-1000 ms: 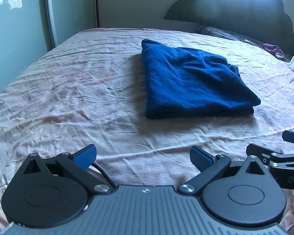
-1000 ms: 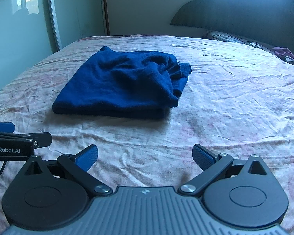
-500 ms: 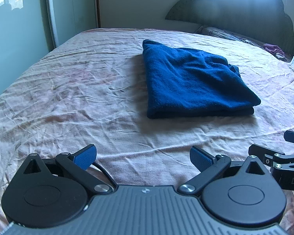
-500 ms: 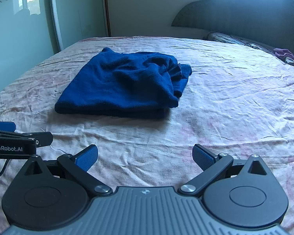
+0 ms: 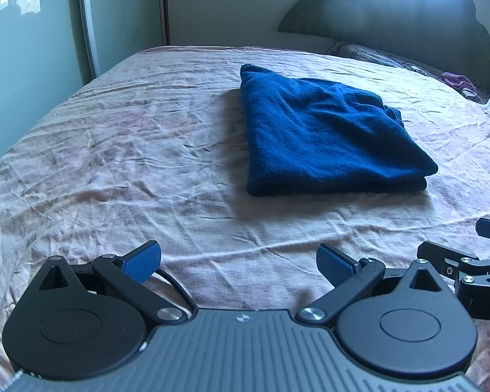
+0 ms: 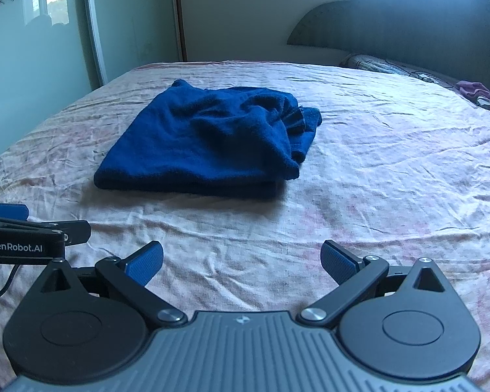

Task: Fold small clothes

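bare sheet (image 5: 121,150) all round – folded cloth (image 5: 323,137) mid-bed.

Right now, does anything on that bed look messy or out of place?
Slightly. The folded dark blue fleece garment is bunched along its right edge, with a lower layer sticking out. The pink bedsheet is wrinkled. Both claws hang open, empty.

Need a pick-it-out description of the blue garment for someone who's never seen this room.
Start at the bed with its wrinkled pink sheet, headboard at the far end. Mid-bed lies the blue garment, folded into a thick, fuzzy rectangle. It is the only dark blue thing there; the small purple cloth sits far off by the headboard.
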`<state>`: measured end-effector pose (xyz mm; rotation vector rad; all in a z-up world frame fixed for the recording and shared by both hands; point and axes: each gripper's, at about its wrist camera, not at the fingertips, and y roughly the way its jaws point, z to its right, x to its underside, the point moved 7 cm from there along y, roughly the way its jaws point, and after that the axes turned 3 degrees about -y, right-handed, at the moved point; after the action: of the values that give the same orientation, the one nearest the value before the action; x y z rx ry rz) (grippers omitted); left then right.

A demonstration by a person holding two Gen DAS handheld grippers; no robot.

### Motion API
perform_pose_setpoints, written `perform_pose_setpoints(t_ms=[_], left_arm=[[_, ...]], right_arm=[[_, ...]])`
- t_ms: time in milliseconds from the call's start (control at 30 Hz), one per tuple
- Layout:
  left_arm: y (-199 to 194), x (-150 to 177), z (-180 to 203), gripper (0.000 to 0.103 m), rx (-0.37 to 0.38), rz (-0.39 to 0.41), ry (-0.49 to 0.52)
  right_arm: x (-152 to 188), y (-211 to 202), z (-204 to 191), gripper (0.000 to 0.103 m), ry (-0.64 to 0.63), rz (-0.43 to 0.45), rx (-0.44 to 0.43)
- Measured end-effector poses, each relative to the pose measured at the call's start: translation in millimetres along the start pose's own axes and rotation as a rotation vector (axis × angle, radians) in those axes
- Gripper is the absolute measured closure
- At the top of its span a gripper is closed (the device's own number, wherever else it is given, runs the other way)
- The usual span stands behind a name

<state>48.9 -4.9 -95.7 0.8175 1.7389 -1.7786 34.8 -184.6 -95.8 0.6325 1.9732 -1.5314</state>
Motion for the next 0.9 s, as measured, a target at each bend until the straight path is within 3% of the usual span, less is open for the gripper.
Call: perform_pose_setpoints(t_ms=[900], left_arm=[[1.0,0.3,-2.4,0.001,-0.01,-0.004,-0.004]], right_arm=[[2.1,1.2,-0.8,0.0,0.0,-0.005,-0.004]])
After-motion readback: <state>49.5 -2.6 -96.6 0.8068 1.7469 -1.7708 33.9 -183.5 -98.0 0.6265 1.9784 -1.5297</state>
